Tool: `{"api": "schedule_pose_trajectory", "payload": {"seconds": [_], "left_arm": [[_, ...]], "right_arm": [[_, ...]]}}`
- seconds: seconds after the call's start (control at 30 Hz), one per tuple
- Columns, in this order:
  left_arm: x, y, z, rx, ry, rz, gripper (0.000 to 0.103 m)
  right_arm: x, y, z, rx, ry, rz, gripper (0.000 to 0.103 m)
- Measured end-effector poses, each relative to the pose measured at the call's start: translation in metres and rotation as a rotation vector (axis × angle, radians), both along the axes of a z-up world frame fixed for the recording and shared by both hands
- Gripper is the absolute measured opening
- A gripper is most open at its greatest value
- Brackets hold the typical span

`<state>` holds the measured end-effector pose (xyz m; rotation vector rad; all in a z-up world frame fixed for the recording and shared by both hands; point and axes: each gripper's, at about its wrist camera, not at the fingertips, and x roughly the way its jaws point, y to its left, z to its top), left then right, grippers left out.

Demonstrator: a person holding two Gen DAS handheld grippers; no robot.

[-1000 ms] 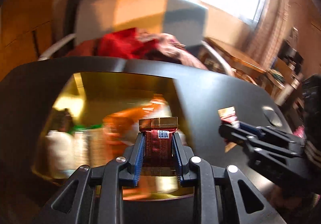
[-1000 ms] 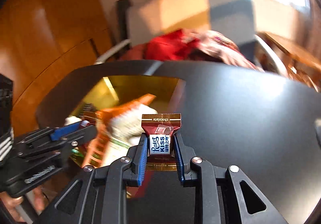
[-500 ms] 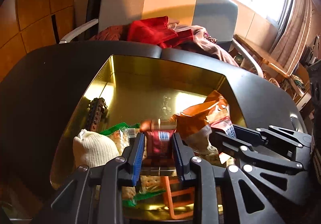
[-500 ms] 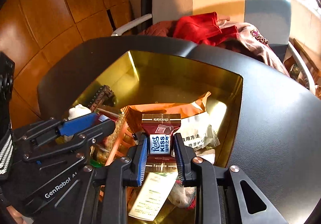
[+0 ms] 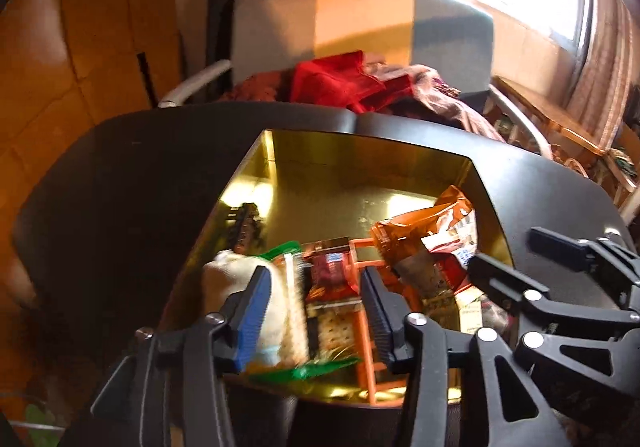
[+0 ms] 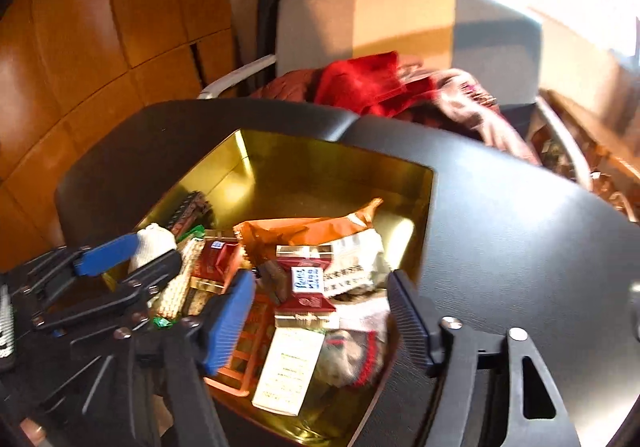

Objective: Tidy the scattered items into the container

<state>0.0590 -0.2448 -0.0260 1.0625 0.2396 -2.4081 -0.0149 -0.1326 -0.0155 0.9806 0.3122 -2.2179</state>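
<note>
A gold tin (image 5: pixel 360 175) (image 6: pixel 320 167) sits in the black table and holds several items. My left gripper (image 5: pixel 316 287) hangs open over its near edge. A red chocolate packet (image 5: pixel 330 267) (image 6: pixel 216 263) lies loose in the tin just beyond its fingers. My right gripper (image 6: pixel 320 307) is open too, and a brown-and-white KISS chocolate (image 6: pixel 306 287) rests free on the pile between its spread fingers. Each gripper shows in the other's view: the right gripper (image 5: pixel 506 251) at the right, the left gripper (image 6: pixel 132 267) at the left.
Inside the tin lie an orange snack bag (image 5: pixel 424 227) (image 6: pixel 304 225), a white knitted item (image 5: pixel 228 279) (image 6: pixel 154 243), an orange plastic rack (image 5: pixel 364 327), a white leaflet (image 6: pixel 286 367) and a grey-red sock (image 6: pixel 356 355). Behind the black table (image 6: pixel 520 247) stands a chair with red clothes (image 5: pixel 340 83).
Both grippers came over the tin and opened. The red packet dropped from the left one and the KISS chocolate from the right one; both now lie in the tin.
</note>
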Motion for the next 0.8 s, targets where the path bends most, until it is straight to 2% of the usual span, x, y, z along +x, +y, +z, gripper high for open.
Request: {"api": "schedule_pose_trajectory", "payload": {"seconds": [0.03, 0.13, 0.23, 0.47, 0.6, 0.7, 0.8], "left_arm": [[0.004, 0.002, 0.003, -0.022, -0.004, 0.021, 0.052], [0.019, 0.008, 0.011, -0.091, -0.018, 0.077, 0.052], [0.03, 0.011, 0.017, -0.121, -0.018, 0.112, 0.052], [0.043, 0.01, 0.021, -0.063, -0.035, 0.154, 0.051], [0.044, 0.008, 0.021, -0.067, -0.048, 0.163, 0.051], [0.043, 0.008, 0.023, -0.069, -0.028, 0.163, 0.043], [0.042, 0.008, 0.024, -0.069, -0.011, 0.153, 0.042]], "right_arm": [[0.003, 0.002, 0.002, 0.0, 0.009, -0.016, 0.08], [0.012, 0.008, 0.007, 0.005, 0.042, -0.062, 0.085], [0.022, 0.013, 0.013, 0.009, 0.078, -0.089, 0.089], [0.037, 0.015, 0.02, 0.003, 0.119, -0.103, 0.093], [0.041, 0.014, 0.02, 0.002, 0.123, -0.105, 0.094], [0.044, 0.013, 0.021, 0.001, 0.126, -0.106, 0.097], [0.047, 0.011, 0.022, 0.0, 0.13, -0.107, 0.097]]}}
